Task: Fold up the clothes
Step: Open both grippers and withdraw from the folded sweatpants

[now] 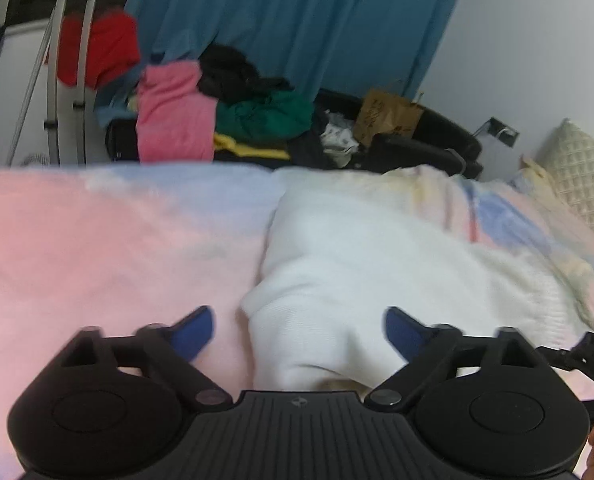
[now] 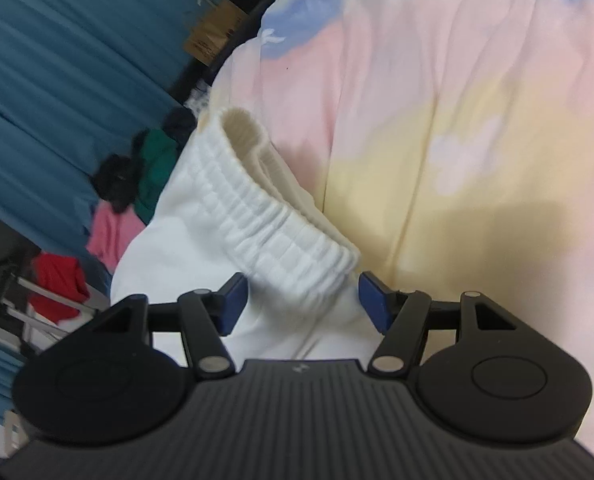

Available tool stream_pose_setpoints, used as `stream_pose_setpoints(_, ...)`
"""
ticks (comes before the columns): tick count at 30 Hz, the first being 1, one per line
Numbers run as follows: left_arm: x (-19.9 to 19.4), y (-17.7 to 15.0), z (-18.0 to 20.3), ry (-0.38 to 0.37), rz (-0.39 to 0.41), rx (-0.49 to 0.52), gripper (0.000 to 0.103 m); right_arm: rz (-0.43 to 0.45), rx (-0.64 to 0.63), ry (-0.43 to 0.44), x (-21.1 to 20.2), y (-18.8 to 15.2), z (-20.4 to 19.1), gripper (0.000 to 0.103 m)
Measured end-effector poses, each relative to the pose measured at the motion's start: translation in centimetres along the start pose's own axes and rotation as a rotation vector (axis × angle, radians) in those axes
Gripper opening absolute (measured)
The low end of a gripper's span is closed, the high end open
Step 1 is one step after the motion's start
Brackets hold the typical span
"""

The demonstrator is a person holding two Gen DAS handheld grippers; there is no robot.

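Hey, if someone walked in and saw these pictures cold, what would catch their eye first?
Probably the white knitted garment with a ribbed elastic waistband, lying on the pastel pink, blue and yellow bedspread, right in front of both cameras. Next, the open left gripper and open right gripper, each with white fabric between its blue pads but not pinched. Behind the bed, a heap of pink, green, black and red clothes sits against a blue curtain.

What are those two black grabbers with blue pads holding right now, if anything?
Nothing. The left gripper and right gripper both stand open over the white knitted garment lying on the pastel bedspread; its ribbed elastic waistband lies between the right pads, unpinched.
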State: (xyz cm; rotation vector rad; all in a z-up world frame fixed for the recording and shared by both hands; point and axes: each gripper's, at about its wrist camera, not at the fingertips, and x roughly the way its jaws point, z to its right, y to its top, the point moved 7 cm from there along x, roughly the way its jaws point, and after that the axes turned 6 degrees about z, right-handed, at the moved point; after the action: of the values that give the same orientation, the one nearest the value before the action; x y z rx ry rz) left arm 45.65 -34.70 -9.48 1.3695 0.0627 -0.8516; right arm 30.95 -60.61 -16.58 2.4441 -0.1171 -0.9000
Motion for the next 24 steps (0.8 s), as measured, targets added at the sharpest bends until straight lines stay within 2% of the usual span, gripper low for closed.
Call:
stream_pose_setpoints(5, -8.4, 2.1, 2.5, 0.007, 0.024, 0.073, 0.103, 0.036, -0.108, 0.010, -7.2, 1.6, -3.6, 0.064)
stream_pose_setpoints(11, -19.8, 2.5, 5.4, -0.003, 0.090, 0.113, 0.103, 0.105, -0.251, 0.096, -16.3, 1.1, -7.3, 0.065)
stream_pose_setpoints(19, -32.6, 0.6, 7.7, -0.029, 0.177, 0.157, 0.103, 0.153, -0.502, 0.180, -27.8, -3.2, -10.2, 0.065)
stream_pose_setpoints(20, -33.7, 0.1, 7.9, -0.027, 0.188, 0.166, 0.103, 0.156, -0.529, 0.198, -28.7, -4.0, -10.3, 0.071)
stream_pose_setpoints(22, -35.8, -0.9, 8.1, -0.022, 0.212, 0.183, 0.103, 0.174, -0.574, 0.231, -30.6, -5.5, -10.3, 0.092)
stream_pose_setpoints(24, -37.4, -2.0, 8.2, -0.014, 0.237, 0.201, 0.103, 0.197, -0.615, 0.257, -31.9, -6.9, -10.2, 0.090)
